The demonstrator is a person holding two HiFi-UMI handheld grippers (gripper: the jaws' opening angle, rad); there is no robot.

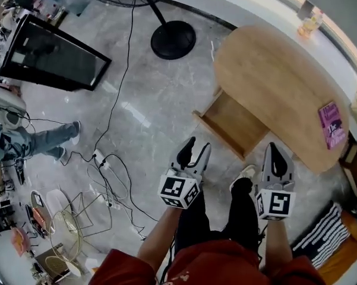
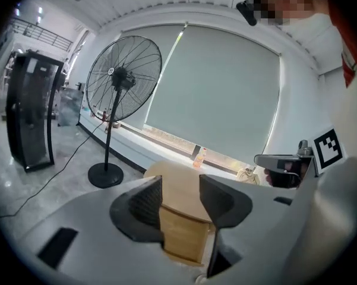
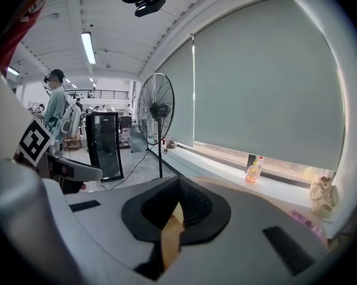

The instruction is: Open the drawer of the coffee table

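A pink book (image 1: pixel 332 124) lies on the oval wooden coffee table (image 1: pixel 267 82).

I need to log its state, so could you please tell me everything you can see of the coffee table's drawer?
The drawer is a shallow open box of light wood with raised sides and a thicker front panel. It stands pulled well out from under the oval wooden coffee table, slanting towards the person above the grey marble-look floor. Nothing shows inside it. Neither the left gripper nor the right gripper touches it; both hang short of it.
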